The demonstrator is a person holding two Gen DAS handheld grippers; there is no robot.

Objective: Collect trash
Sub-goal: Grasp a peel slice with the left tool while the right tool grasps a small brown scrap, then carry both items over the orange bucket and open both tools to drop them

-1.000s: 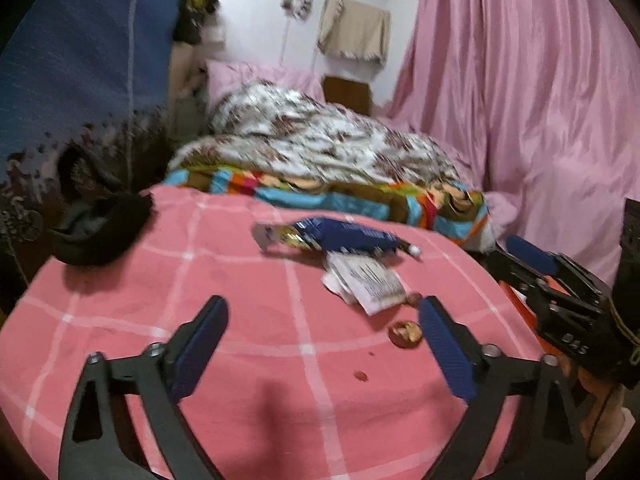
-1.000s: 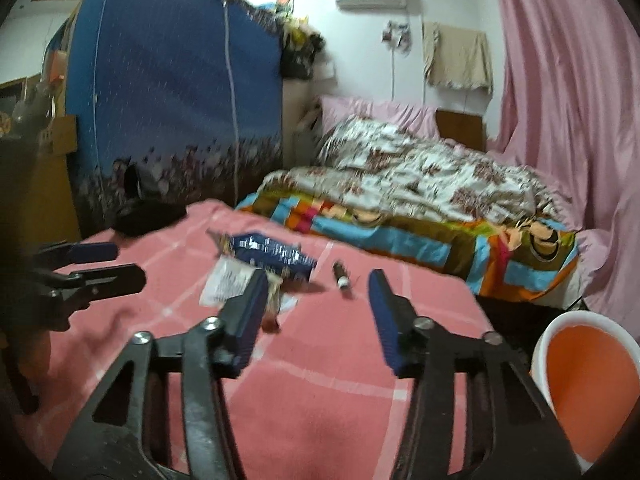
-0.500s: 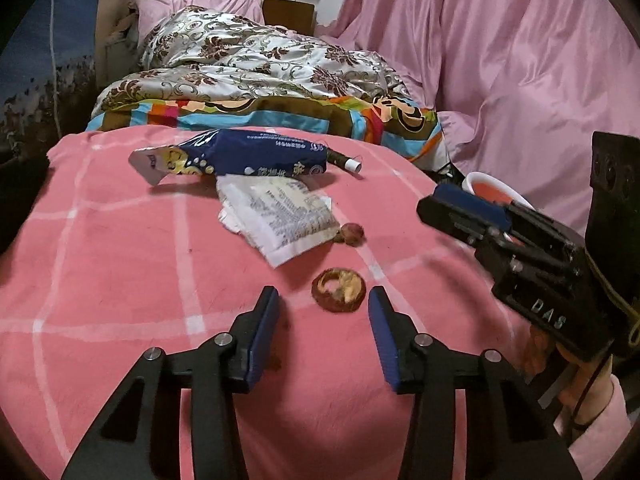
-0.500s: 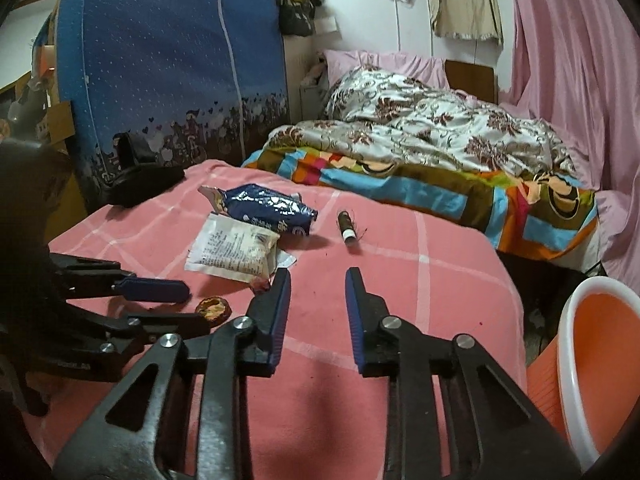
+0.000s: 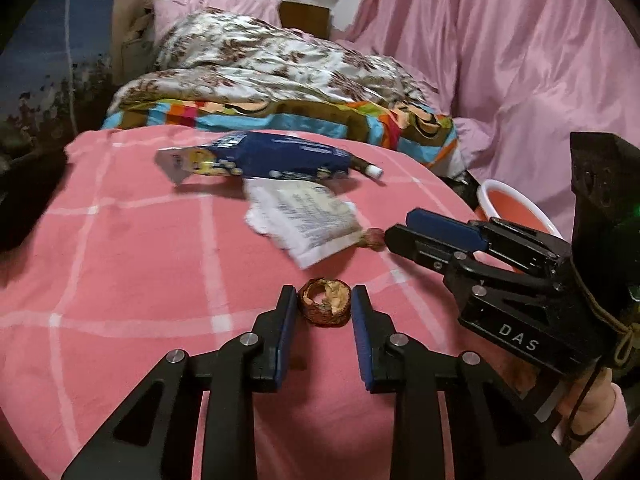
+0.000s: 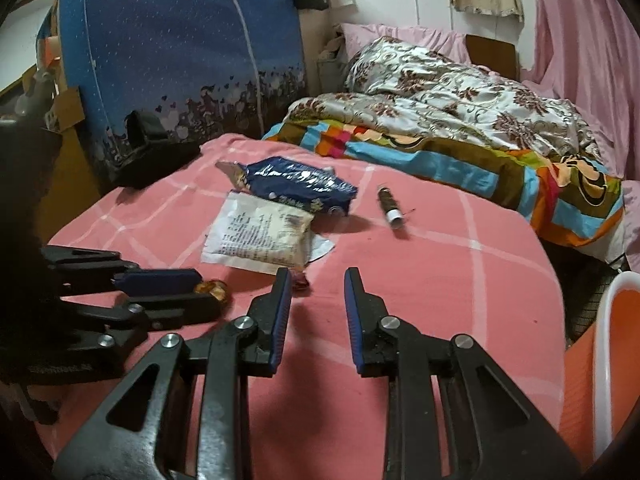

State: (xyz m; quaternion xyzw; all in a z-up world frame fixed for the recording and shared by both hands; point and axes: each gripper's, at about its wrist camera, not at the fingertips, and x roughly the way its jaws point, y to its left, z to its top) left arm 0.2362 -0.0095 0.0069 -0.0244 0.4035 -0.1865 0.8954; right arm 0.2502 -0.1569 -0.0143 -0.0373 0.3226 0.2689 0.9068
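Left hand-held gripper [image 5: 324, 306] nearly closed around crumbly hollow brown scrap [image 5: 325, 306]; light, fragile, grip outer sides gently. Right hand-held gripper [image 6: 314, 286] half-open, empty.

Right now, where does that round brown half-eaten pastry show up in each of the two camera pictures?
Left wrist view: the brown pastry sits low in the centre, between the left gripper's fingers.
Right wrist view: it peeks out at the left, mostly hidden behind those same fingers.
Shared landmark: the blue snack bag on the pink bedspread.
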